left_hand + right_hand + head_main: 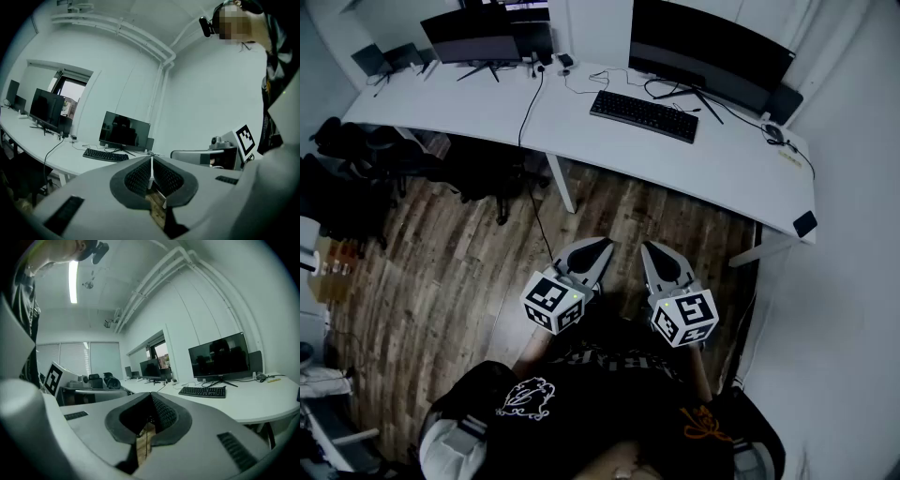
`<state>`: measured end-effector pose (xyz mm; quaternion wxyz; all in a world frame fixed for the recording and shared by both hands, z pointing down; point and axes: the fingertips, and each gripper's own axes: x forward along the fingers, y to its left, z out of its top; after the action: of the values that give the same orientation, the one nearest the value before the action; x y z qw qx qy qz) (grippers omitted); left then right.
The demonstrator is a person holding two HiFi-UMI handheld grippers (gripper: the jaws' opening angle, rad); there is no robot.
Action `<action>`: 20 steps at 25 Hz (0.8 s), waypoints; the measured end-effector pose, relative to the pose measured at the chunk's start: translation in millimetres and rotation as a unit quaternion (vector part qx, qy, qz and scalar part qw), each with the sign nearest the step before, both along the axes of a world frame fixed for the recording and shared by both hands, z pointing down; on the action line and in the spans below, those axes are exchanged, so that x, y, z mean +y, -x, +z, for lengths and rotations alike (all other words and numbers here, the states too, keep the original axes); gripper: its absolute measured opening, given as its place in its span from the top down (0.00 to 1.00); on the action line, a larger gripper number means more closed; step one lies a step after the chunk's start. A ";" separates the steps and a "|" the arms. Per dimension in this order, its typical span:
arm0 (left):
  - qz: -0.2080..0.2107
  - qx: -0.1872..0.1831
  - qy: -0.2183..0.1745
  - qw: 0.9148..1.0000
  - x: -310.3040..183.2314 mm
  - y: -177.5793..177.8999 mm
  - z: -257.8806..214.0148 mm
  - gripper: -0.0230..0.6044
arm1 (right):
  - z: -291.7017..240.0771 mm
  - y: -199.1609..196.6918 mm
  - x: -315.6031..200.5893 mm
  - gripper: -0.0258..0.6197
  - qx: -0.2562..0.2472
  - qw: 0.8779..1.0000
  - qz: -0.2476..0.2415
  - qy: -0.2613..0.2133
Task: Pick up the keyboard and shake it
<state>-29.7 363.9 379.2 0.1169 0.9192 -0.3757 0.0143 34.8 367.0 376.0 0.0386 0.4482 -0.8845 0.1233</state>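
Underneath, a plank floor (459,272) is seen below the left gripper (604,244) and the right gripper (648,247), which are held side by side near the person's body, just apart from each other. Well ahead of both grippers a long white bench (675,169) is stretched along the wall. On it, ahead of the right gripper and a little to its right, a wide dark monitor (708,52) is stood. A second monitor (473,36) is placed far ahead and to the left of the left gripper.

The keyboard (644,116) is laid flat on the bench just in front of the wide monitor, well apart from both grippers and touched by neither. It is seen ahead and to the left of the jaws in the left gripper view, and ahead and to the right of them in the right gripper view.

The left gripper is closed, its ribbed pads pressed together with nothing between them. The right gripper is likewise closed and empty. A marker cube (553,300) is carried at the back of the left gripper, and a second marker cube (684,317) at the back of the right.

A black cable (528,112) is run over the bench edge ahead of the left gripper and down toward the floor. A small dark item (773,134) is set on the bench beyond the keyboard's right end, farther right than the right gripper.
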 end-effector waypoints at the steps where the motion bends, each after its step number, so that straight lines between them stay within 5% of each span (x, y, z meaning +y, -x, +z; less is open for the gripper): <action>1: 0.001 0.000 -0.002 1.000 -1.0 -0.5 -0.7 0.92 | -0.6 -0.5 -0.8 0.94 0.000 1.000 0.001 -0.002; 20: 0.004 -0.010 -0.008 1.000 8.3 -29.3 -1.6 0.92 | 2.7 -32.7 4.8 0.94 -0.005 1.000 0.019 -0.015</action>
<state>-0.4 372.2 377.6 0.1054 0.9215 -0.3732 0.0208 67.4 371.8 378.7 0.0255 0.4652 -0.8776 0.1127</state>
